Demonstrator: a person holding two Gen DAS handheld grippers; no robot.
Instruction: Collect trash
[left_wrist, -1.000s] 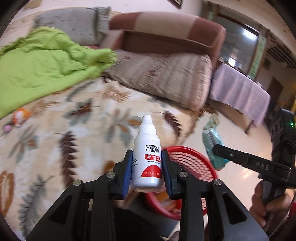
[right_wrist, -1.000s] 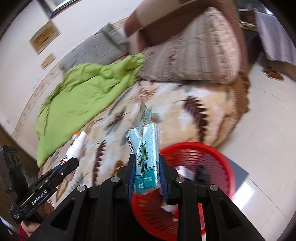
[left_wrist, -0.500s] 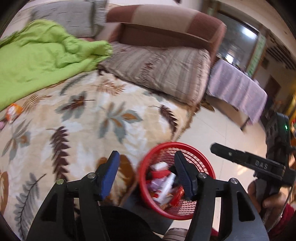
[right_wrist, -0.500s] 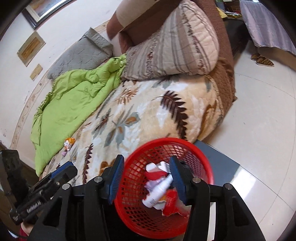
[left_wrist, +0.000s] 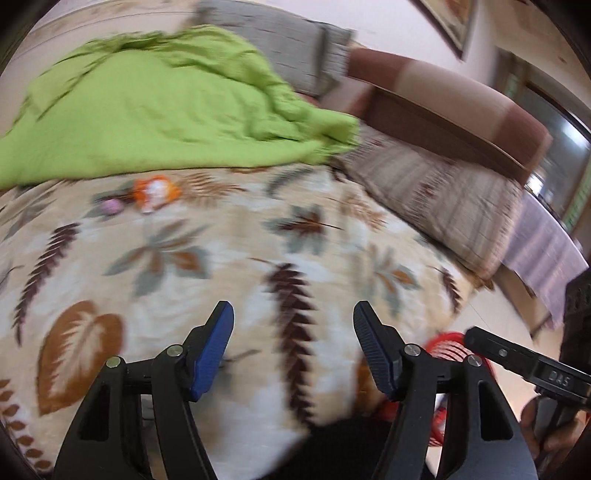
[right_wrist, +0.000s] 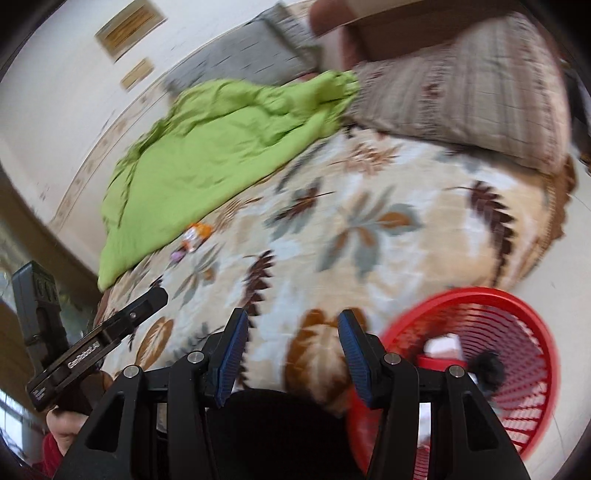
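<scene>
A bed covered by a leaf-patterned blanket is seen across both views, blurred. A green quilt is spread toward 11 o'clock, with a striped cushion at 1 o'clock and a grey pillow behind. An orange wrapper and a small purple scrap are left lying on the blanket just beside the quilt's edge. A red basket is set on the pale floor at 4 o'clock in the right view; white and red trash is held in it. The left tool has just been opened further and is empty. The right tool is also held apart, empty.
</scene>
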